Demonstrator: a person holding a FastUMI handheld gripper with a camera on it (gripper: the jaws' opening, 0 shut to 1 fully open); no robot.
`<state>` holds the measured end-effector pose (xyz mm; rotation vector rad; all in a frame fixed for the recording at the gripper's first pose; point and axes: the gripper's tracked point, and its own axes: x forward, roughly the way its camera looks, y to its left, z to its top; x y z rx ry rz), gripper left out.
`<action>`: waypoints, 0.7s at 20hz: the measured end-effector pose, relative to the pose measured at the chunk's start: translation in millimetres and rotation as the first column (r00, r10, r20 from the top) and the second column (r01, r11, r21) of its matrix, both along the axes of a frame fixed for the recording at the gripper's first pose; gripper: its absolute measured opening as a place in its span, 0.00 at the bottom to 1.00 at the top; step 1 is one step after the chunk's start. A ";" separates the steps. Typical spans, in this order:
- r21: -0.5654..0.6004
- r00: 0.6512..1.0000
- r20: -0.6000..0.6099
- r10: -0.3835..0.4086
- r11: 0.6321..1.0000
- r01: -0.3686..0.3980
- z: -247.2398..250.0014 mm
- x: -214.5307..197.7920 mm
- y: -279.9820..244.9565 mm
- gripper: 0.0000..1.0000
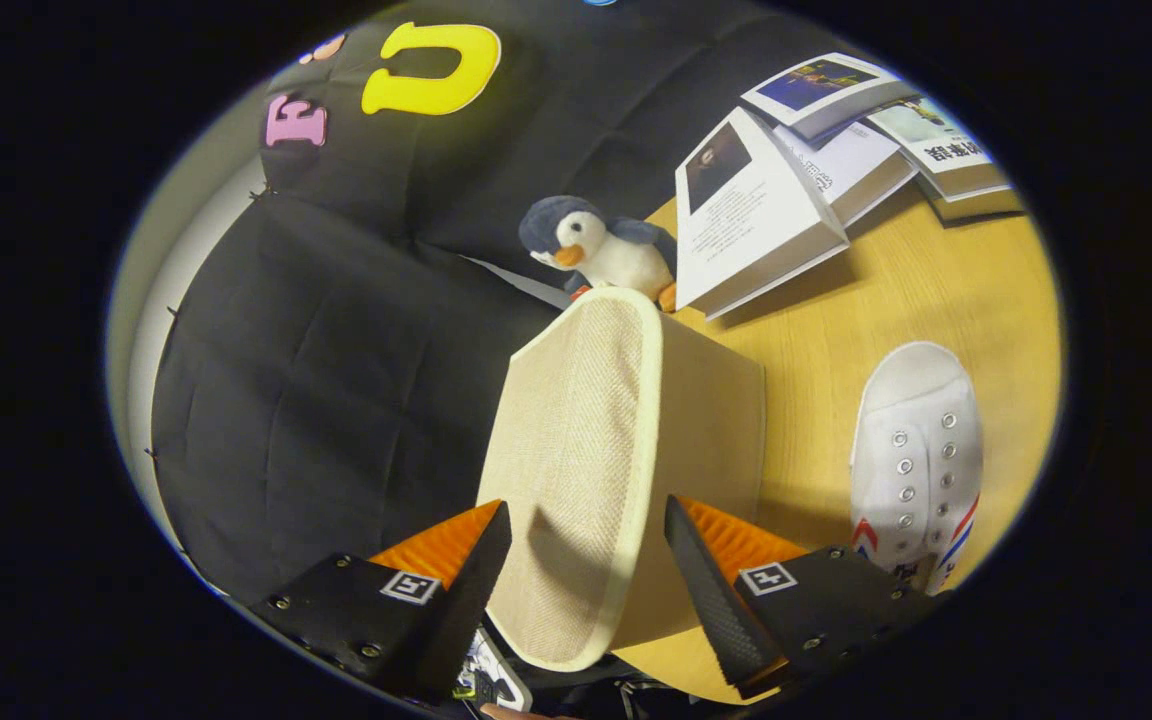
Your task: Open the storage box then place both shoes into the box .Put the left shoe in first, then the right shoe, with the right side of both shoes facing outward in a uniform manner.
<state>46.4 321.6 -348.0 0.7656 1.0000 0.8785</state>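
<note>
The beige storage box (716, 420) stands on the wooden table, and its woven lid (576, 420) with a cream rim reaches back between my fingers. My gripper (589, 503) is shut on the lid's near end: one finger lies against the woven face and the other against the rim on the box side. A white canvas shoe (921, 450) with metal eyelets and red and blue stripes lies on the table beside the box, beyond the box-side finger. A small part of another shoe (496, 685) shows under the other finger. The inside of the box is hidden.
A plush penguin (596, 250) sits just past the far end of the box. Several books (766, 220) lie and lean on the wooden table (896, 290) beyond it. The booth's black cloth wall (316, 380) rises along the lid side.
</note>
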 end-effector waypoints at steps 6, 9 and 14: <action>0.040 0.997 -0.071 -0.033 0.999 0.036 33.4 9.4 -3.4 0.12; 0.058 0.999 -0.042 0.004 0.998 -0.001 53.8 7.3 8.7 0.11; 0.101 0.999 0.017 0.037 0.994 -0.039 110.7 2.4 39.0 0.11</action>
